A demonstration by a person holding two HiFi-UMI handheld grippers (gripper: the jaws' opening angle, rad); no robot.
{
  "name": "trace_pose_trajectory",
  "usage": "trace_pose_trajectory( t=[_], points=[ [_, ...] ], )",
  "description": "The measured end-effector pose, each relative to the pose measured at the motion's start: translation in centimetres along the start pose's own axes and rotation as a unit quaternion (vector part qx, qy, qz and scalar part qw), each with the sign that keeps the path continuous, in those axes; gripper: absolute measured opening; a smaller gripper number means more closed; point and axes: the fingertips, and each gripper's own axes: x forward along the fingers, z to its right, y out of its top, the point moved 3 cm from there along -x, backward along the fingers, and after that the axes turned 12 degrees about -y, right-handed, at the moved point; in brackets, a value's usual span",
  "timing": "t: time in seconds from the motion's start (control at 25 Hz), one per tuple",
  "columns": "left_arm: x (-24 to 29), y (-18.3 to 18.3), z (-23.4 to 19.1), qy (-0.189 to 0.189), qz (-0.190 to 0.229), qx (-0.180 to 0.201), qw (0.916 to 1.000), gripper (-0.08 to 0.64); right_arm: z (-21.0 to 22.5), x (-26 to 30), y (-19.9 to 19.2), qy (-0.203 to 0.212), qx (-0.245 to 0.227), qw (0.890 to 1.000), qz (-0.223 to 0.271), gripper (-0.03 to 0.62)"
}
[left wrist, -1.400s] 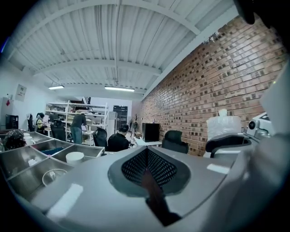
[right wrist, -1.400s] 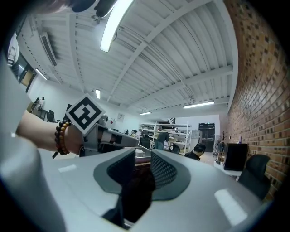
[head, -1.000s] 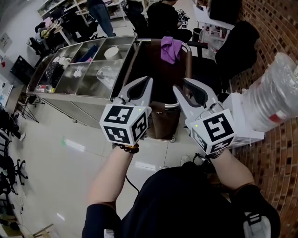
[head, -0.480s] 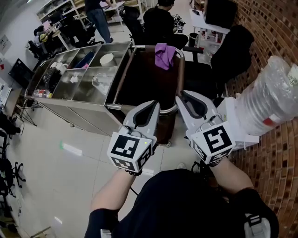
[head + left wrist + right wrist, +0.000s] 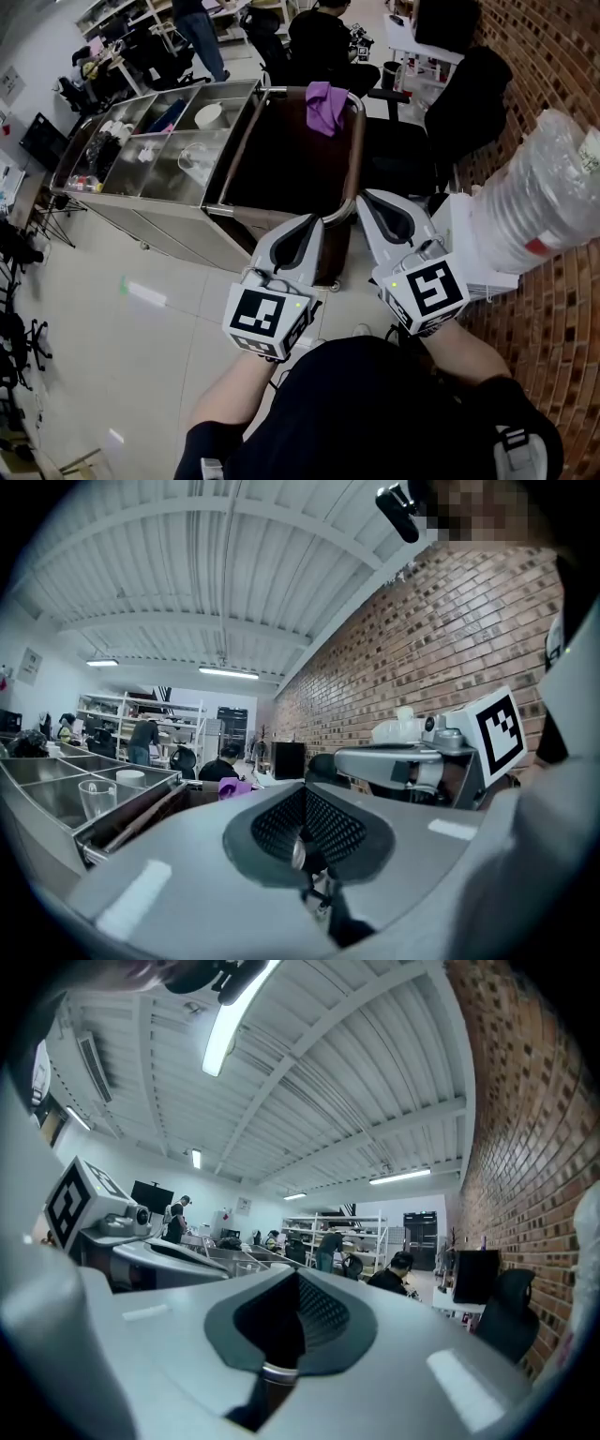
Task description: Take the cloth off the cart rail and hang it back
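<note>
The purple cloth (image 5: 325, 105) hangs over the far end of the cart rail (image 5: 357, 141), above the cart's dark bin. In the left gripper view the cloth (image 5: 232, 786) is a small shape far ahead. My left gripper (image 5: 313, 225) is shut and holds nothing, short of the cart's near end. The right gripper (image 5: 362, 199) is beside it, close to the rail's near corner. Its jaws have just been closing and now stand shut, with nothing between them. Both are well short of the cloth.
Steel bins (image 5: 178, 155) with a glass (image 5: 191, 157) and a bowl (image 5: 208, 116) fill the cart's left part. A black chair (image 5: 469, 94), a plastic-wrapped stack (image 5: 534, 202) and a brick wall (image 5: 562, 56) stand at the right. People work at desks behind the cart.
Both grippers have drawn back toward my body, away from the cart, the left one further. The cloth stays on the rail.
</note>
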Motion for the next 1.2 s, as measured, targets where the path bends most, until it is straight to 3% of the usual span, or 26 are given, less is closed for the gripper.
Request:
trace_pose_trajectory(
  t=[0.2,0.4,0.56,0.76,0.88,1.0,1.2],
  points=[
    [1.0,0.5,0.4,0.001,0.024,0.037,0.9990,0.003,0.3,-0.3,-0.4,0.007,-0.002,1.000,0.001,0.000],
    [1.3,0.1,1.0,0.010,-0.015,0.004,0.9998,0.003,0.4,-0.4,-0.2,0.011,-0.003,1.000,0.005,0.000],
    [1.9,0.6,0.5,0.009,0.027,0.047,0.9985,0.003,0.7,-0.5,-0.2,0.013,-0.003,1.000,0.007,0.000],
    [2.0,0.3,0.9,0.015,0.004,0.023,0.9996,0.003,0.9,-0.6,-0.4,0.016,-0.003,1.000,0.007,0.000],
    [2.4,0.3,0.9,0.014,0.016,0.037,0.9991,0.003,1.1,-0.7,-0.5,0.017,-0.002,1.000,0.007,0.000],
    [2.3,-0.1,1.2,0.019,-0.011,0.011,0.9997,0.003,1.1,-0.7,-0.4,0.018,-0.002,1.000,0.007,0.000],
    [2.5,-0.1,1.3,0.018,-0.010,0.014,0.9997,0.003,1.3,-0.7,-0.4,0.018,-0.001,1.000,0.009,0.000]
  ],
)
